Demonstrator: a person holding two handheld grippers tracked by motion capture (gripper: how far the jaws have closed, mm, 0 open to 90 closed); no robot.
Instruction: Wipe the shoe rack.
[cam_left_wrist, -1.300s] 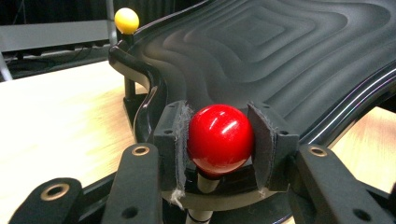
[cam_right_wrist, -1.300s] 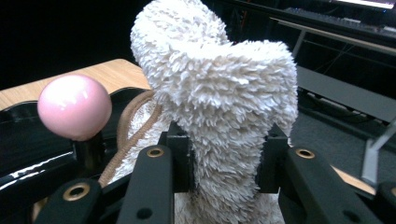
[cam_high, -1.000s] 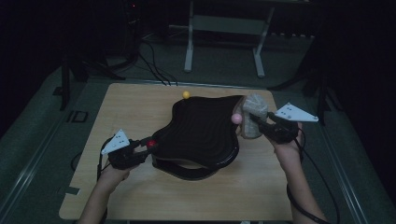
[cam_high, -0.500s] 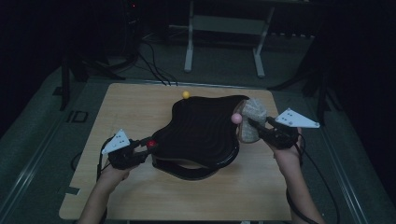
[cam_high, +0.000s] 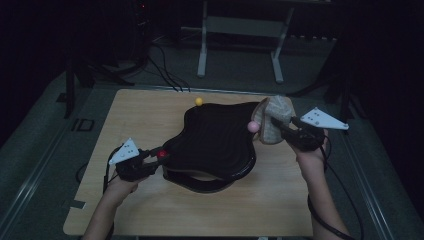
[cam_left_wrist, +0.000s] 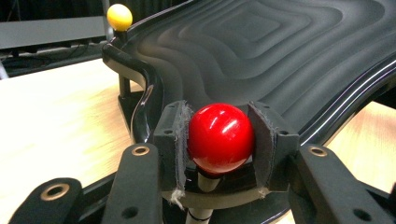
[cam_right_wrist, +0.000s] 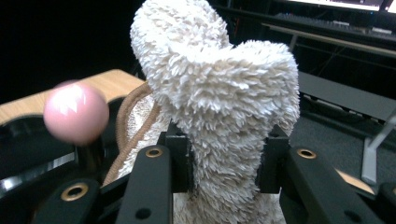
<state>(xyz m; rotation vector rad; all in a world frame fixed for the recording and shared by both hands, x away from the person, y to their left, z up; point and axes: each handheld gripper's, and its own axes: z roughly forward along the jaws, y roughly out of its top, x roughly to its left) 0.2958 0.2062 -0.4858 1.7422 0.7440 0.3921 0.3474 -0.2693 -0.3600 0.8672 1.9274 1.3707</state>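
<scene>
Wooden counter (cam_high: 150, 125) in a dark room, bearing at centre a black ridged tray (cam_high: 215, 140) with a yellow knob (cam_high: 199, 101) at its far edge; right tool (cam_high: 278, 126) clamped on a fleecy cloth (cam_high: 274, 116) beside the pink knob (cam_high: 253, 126); left tool (cam_high: 156, 156) closed around the near-left red knob (cam_left_wrist: 220, 137).
</scene>
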